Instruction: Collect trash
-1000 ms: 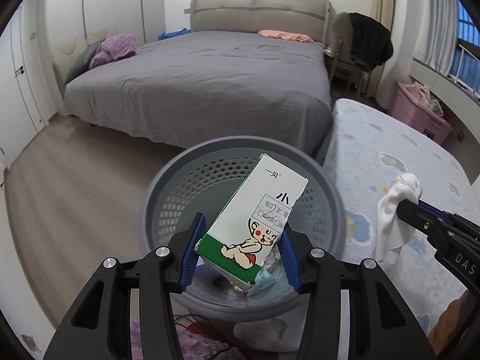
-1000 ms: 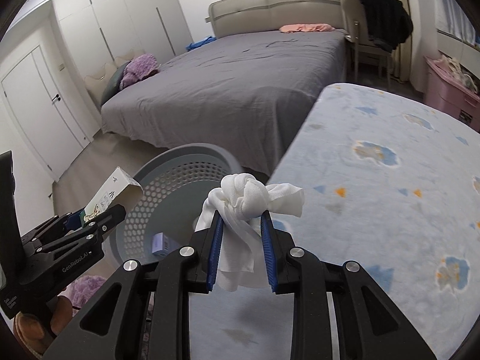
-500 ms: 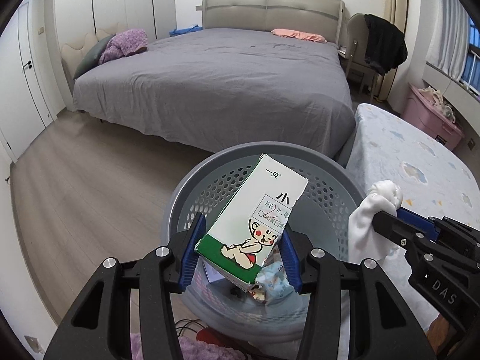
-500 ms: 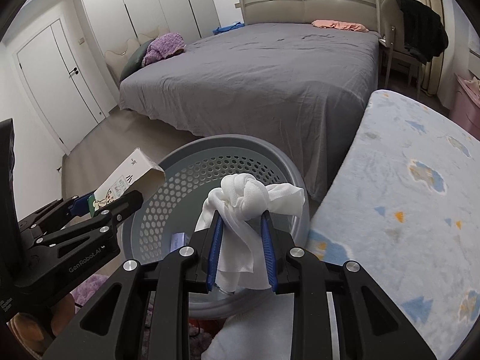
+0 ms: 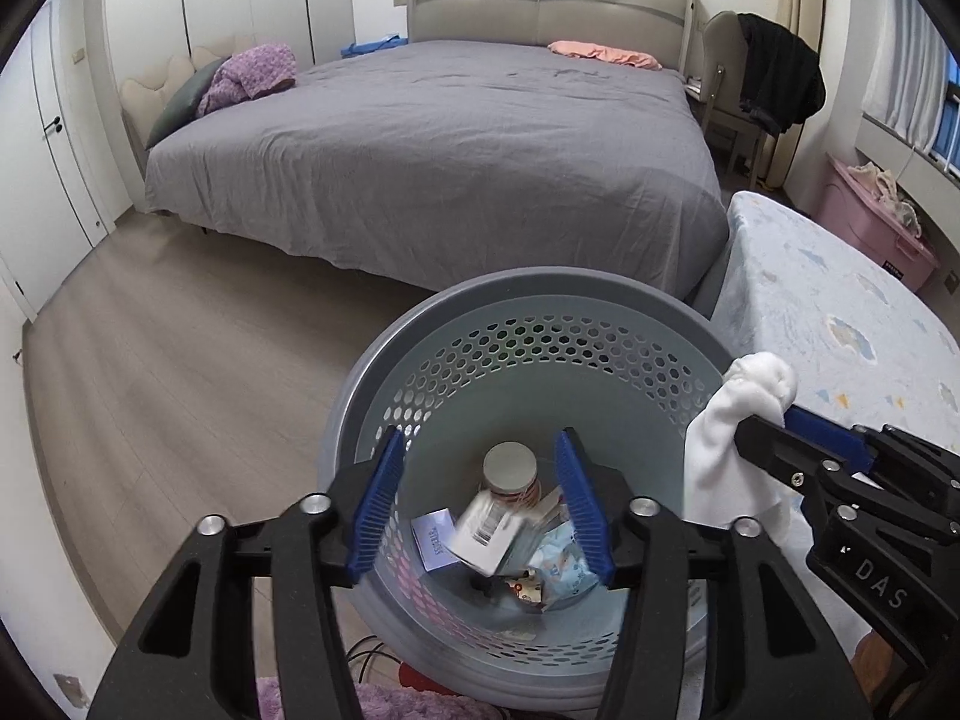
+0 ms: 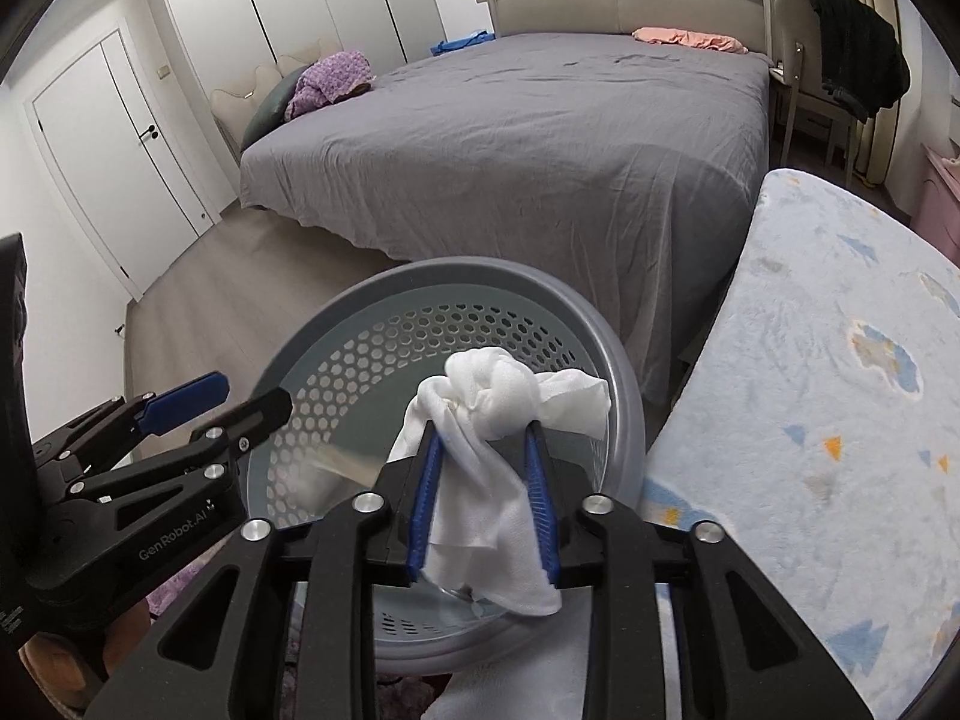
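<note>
Beside the grey bed (image 5: 432, 168), I find my left tool (image 5: 480, 510) opening, its carton (image 5: 492, 534) dropping free into the bin (image 5: 540, 282), while my right tool (image 6: 483, 501) starts opening around the white tissue (image 6: 498, 396), undropped above the rim.

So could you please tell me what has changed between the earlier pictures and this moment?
The left hand-held gripper has let go of the carton, which is now dropping, blurred, into the grey bin; its jaws are opening with nothing between them. Both grippers have moved over the bin. The right hand-held gripper is starting to open, with the white tissue still between its jaws. The bin and the beds are unchanged.
</note>
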Demonstrator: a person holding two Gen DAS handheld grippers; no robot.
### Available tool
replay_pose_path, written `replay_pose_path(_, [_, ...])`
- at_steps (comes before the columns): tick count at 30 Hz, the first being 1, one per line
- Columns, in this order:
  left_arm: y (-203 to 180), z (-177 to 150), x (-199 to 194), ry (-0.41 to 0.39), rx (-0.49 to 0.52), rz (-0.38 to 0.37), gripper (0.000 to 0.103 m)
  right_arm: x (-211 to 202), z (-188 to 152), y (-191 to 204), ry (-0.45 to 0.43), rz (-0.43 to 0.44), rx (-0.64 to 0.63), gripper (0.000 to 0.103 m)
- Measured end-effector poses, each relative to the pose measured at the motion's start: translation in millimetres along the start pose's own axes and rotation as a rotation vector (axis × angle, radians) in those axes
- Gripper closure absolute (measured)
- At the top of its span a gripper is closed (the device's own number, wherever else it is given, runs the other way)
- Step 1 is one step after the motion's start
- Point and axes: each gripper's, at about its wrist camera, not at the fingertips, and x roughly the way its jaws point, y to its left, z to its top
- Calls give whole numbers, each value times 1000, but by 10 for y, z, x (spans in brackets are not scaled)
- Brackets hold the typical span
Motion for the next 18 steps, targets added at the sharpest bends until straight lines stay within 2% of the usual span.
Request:
replay_pose_path(1, [4,-2,-3,0,-2,2,37,-6,7,0,-3,-2,-2,63])
replay_pose_path(3, [18,-3,-13,-3,-4,9,33,-29,9,5,-13,-9,-5,58])
replay_pose_path(18, [35,-17,-92,-2,-18,27,26,-118,-3,4,-33,-37,-2,50])
